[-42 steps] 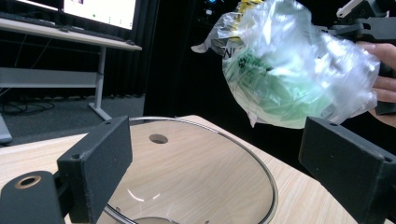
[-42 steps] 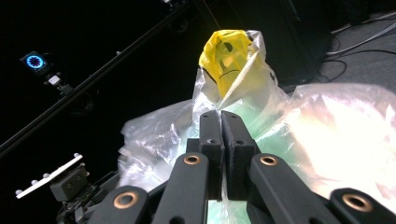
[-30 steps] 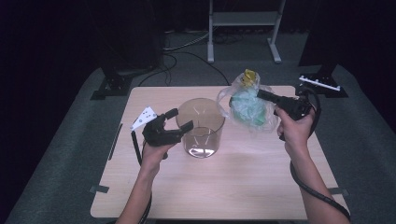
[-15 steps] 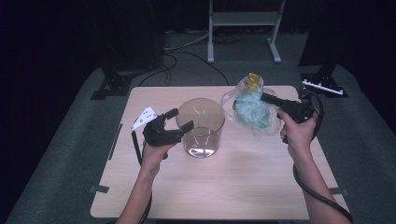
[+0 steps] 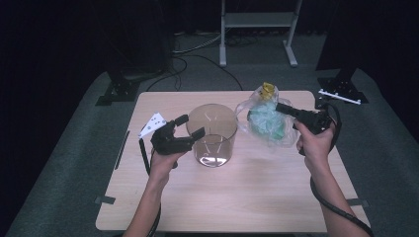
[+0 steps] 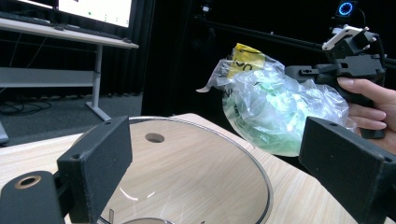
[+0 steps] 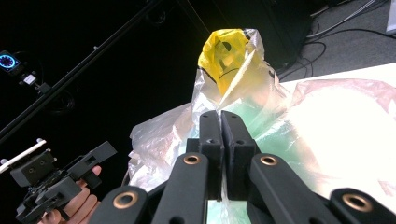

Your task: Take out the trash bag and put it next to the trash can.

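Two black handheld tools work over the pale wooden surface [image 5: 247, 197] in the high view. The left tool [image 5: 189, 127] sits at the left side of a clear round plastic tub [image 5: 212, 133], its jaws spread, with the tub's near wall between them. I cannot tell from up here whether either pad touches that wall. The tub stands upright near the middle of the surface. The right tool [image 5: 279, 107] is raised to the tub's right and pinches a crumpled clear plastic bag with pale green contents and a yellow label [image 5: 267, 121]; the bag hangs from it just beside the tub's rim.

In the left gripper view, the left tool [image 6: 215, 158] has its two black pads wide apart, and the tub's [image 6: 196, 158] rim curves between them. Beyond the rim the bag [image 6: 275, 112] hangs in the air above the far edge of the surface [image 6: 299, 196], the right tool [image 6: 292, 71] gripping it from the right, held in a hand [image 6: 373, 112].

In the right gripper view, the right tool [image 7: 220, 117] has its jaws pressed together on a fold of the bag [image 7: 233, 74], with the yellow label topmost. The left tool [image 7: 100, 161] shows at the lower left.
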Motion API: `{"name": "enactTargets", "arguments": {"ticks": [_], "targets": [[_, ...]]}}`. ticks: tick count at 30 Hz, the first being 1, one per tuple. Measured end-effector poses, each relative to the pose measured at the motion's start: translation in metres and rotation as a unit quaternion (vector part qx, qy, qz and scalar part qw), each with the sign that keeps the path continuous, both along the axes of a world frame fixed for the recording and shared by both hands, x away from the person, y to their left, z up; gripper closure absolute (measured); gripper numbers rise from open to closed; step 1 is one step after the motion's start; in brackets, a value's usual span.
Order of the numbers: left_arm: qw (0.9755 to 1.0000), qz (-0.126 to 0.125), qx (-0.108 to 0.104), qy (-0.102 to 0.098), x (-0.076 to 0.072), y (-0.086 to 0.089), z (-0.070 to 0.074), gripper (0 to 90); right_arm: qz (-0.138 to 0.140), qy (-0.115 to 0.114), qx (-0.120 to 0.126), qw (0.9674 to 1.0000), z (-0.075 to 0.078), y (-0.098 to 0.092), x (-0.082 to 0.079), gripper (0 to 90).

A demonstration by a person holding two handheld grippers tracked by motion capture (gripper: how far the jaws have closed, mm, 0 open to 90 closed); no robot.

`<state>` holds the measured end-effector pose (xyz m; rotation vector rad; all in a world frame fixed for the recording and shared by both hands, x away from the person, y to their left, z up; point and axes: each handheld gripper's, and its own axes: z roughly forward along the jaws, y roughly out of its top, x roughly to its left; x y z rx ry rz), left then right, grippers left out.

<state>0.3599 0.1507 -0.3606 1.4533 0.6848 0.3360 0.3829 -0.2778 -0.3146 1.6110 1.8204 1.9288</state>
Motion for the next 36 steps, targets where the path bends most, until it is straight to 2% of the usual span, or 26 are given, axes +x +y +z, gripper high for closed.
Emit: {"name": "enactTargets", "arguments": {"ticks": [16, 36], "targets": [[1.0, 0.003, -0.005, -0.005, -0.002, 0.002, 0.003, 8.4, -0.004, 0.02, 0.002, 0.9998, -0.018, -0.008, 0.004, 88.3], [0.9999, 0.003, -0.01, -0.008, -0.003, 0.007, 0.006, 8.4, -0.027, 0.059, 0.016, 0.9978, -0.056, -0.028, 0.01, 88.2]]}}
